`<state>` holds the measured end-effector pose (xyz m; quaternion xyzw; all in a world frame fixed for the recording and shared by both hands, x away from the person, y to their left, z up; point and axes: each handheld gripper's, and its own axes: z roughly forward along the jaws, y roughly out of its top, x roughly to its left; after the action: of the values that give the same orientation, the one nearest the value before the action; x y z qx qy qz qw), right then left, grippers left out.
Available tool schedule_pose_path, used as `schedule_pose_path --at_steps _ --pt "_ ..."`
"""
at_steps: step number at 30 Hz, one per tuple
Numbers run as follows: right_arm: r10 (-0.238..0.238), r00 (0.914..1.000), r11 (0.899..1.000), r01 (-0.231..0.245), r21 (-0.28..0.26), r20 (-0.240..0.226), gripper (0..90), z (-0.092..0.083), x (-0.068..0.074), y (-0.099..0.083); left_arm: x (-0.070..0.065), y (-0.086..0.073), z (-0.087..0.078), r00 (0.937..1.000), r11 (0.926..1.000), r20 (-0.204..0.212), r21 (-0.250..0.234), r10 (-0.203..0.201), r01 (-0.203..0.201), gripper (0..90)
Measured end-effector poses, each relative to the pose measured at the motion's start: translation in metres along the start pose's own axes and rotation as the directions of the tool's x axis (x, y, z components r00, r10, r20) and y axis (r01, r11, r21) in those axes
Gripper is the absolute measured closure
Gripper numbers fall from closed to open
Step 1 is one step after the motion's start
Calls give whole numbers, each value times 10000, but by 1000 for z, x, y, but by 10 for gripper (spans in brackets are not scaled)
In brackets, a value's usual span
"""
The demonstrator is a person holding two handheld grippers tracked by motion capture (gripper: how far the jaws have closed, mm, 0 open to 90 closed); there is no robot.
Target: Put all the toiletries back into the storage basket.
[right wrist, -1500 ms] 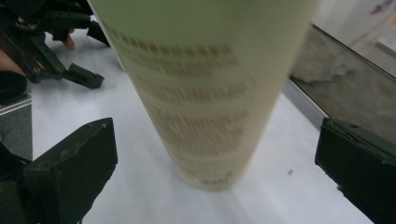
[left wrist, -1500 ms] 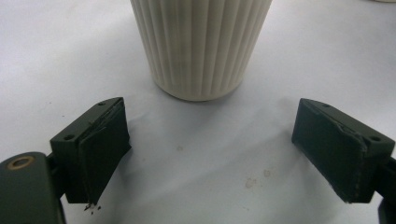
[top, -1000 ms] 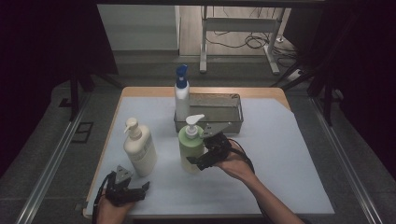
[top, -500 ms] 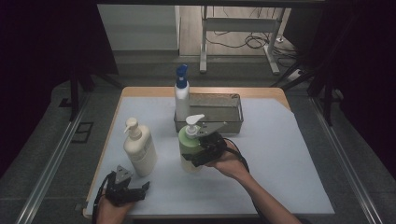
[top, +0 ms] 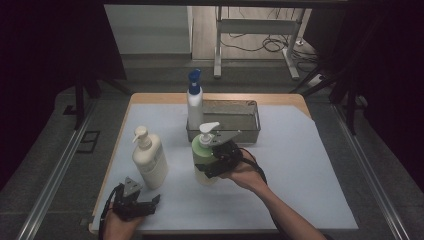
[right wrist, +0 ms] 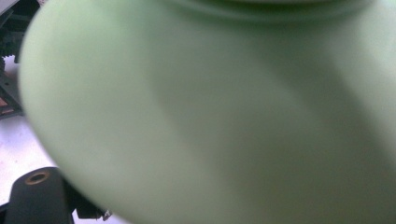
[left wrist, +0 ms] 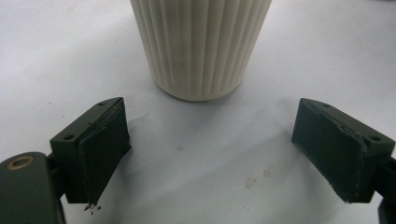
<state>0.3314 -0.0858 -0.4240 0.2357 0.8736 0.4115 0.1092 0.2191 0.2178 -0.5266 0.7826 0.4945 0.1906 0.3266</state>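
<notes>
High view shows my right gripper (top: 212, 162) now pressed up against the pale green, rounded plastic pump bottle (top: 204, 159), which stands upright just in front of the grey metal mesh tray (top: 249, 131); a second ago the gripper hung a little to the right of that bottle, clear of it. Its jaws have just been closing, with the bottle's belly between them. I judge that the grasp is about made and that lifting comes next, most likely toward the tray. Whether the pads actually press on the plastic I cannot tell: in the right gripper view the green wall is a close blur that covers both jaws.

My left gripper (top: 145, 205) rests well left of the tray and nearer me, jaws spread wide with nothing between them, pointing at the ribbed cream plastic pump bottle (left wrist: 200, 44), whose top is cut off in the left gripper view. A white bottle with a blue cap (top: 195, 104) touches the tray's left end; whether it stands inside I cannot tell.
</notes>
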Motion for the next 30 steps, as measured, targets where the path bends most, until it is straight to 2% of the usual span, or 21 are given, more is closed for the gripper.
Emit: schedule_pose_path --at_steps 9,16,30 --pt "263 9996 9995 -261 -156 117 120 -15 -8 8 0 0 0 10000 10000 13 -2 -6 6 107" --pt "286 9992 9994 -280 -203 277 120 -28 -16 17 0 0 0 10000 10000 12 2 -4 4 107" --pt "376 9965 9983 -342 -475 742 120 -48 -32 46 0 0 0 10000 10000 9 -17 -25 25 107"
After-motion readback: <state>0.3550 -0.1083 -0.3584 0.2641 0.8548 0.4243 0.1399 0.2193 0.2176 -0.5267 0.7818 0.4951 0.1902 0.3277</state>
